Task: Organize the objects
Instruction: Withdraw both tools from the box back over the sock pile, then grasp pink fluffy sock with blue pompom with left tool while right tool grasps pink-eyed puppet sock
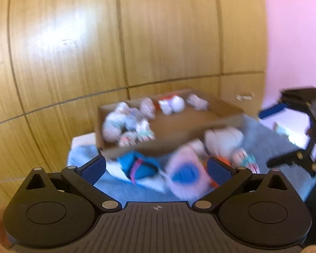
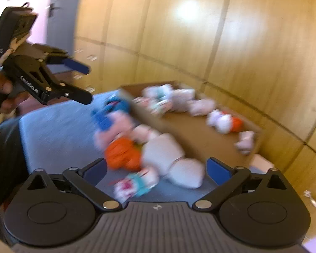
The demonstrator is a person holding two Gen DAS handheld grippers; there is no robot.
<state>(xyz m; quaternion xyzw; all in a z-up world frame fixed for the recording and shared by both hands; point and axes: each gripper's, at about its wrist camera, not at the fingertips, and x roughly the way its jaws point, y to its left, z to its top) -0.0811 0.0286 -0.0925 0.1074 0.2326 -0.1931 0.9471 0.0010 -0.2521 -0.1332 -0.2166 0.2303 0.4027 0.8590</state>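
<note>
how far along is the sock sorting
Partly done. Several rolled sock bundles already sit in the cardboard box. Nothing is in hand: the left gripper and right gripper are both open and empty. Left: a pile of loose socks on the blue cloth beside the box.

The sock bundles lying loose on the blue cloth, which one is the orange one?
The orange bundle lies just ahead of the right gripper's left finger, left of the large plain white bundle. The others outside the cardboard box are blue, white or pink.

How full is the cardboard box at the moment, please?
Partly full: rolled socks line the cardboard box along its left and back; bare floor shows elsewhere.
</note>
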